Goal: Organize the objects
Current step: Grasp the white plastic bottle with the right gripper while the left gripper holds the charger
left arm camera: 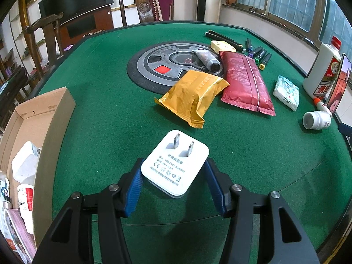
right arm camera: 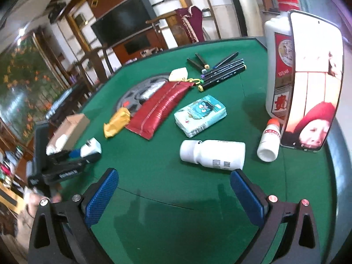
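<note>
While the left gripper [left arm camera: 173, 176] clamps the charger [left arm camera: 175, 164] by its flat sides, rigid, light, slick plastic, the right gripper [right arm camera: 173, 189] gapes empty near the table's [left arm camera: 110, 110] edge.

The right gripper [right arm camera: 173, 194] is held with jaws wide apart and nothing between them. Just ahead of its right finger a white bottle [right arm camera: 212, 154] is seen lying on the green table [right arm camera: 154, 187]. Far left, a charger [right arm camera: 91, 148] is gripped by the left gripper [right arm camera: 72, 157].

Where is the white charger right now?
The white charger sits between the left tool's blue pads, prongs up, above the green table, right of the cardboard box.
</note>
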